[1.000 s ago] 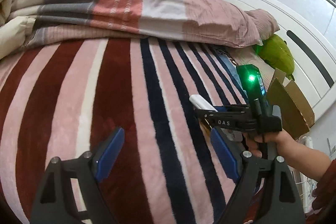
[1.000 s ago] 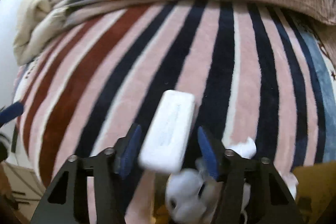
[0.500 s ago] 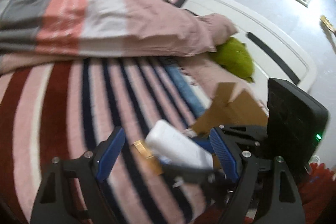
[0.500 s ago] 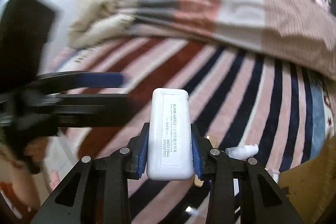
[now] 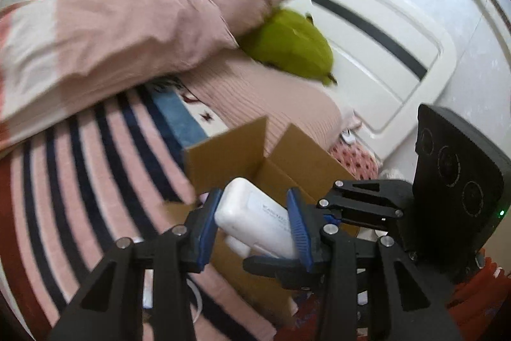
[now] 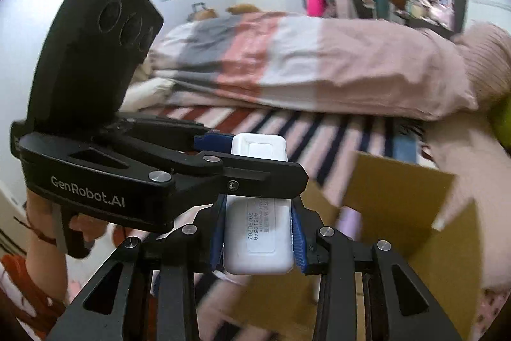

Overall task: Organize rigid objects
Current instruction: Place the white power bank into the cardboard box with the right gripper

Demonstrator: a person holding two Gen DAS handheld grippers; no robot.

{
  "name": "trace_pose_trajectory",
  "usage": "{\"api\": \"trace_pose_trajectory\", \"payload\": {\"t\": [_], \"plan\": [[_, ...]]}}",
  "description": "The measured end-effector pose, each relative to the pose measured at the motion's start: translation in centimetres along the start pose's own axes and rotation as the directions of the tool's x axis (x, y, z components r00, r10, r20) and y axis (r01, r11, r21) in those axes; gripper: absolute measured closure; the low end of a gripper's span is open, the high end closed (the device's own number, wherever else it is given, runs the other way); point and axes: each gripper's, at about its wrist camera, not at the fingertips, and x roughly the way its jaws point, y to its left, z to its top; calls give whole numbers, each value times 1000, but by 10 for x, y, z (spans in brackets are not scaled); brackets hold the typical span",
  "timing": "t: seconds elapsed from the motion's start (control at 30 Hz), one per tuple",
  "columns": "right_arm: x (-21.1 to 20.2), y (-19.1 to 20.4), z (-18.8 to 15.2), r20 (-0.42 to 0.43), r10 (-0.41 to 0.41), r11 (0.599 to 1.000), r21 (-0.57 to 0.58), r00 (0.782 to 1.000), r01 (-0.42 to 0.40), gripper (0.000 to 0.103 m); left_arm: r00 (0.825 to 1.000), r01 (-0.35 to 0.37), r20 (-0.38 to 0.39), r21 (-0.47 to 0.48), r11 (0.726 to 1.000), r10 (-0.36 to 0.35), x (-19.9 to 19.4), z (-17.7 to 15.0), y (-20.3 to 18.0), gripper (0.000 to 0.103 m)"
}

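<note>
A handover looks underway: the white adapter (image 6: 258,237) is clamped by both the right gripper (image 6: 258,240) and left gripper (image 5: 252,224), box (image 6: 415,213) at 3 o'clock; one release is needed next.

blurred cardboard box (image 6: 399,190), label print (image 5: 274,214) unreadable

Soft indoor light, heavy fisheye bending in both wrist views

We are seeing even, slightly dim room light with no hard shadows; motion blur is smearing the pink quilt (image 5: 105,31) and cardboard box (image 6: 399,213), while black vignetting is curving every frame edge.
</note>
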Motion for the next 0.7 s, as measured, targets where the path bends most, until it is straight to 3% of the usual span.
{"api": "trace_pose_trajectory", "payload": {"t": [0.13,0.3,0.37,0.43,0.53,0.63,0.7], "plan": [[1,-39,-5,-127,-47,998,44,991,53,72,991,12,-131,21,1000,-9,47,19,-17,64],[18,-68,-13,-287,-91,991,68,954,115,72,966,-19,-258,36,999,27,87,23,-28,64],[20,-71,-19,-314,-140,986,39,939,160,72,959,-42,-277,46,998,54,93,22,-29,63],[22,-71,-21,-322,-184,979,19,929,201,70,962,-48,-268,39,998,56,88,20,-26,50],[22,-73,-20,-325,-192,975,40,926,216,67,979,-65,-192,38,997,71,61,19,-22,36],[13,-60,-16,-274,-180,981,26,945,195,67,989,-109,-95,34,993,112,17,13,-11,30],[7,-42,-8,-216,-123,991,19,969,131,67,987,-156,-31,14,988,156,-15,5,2,27]]}}
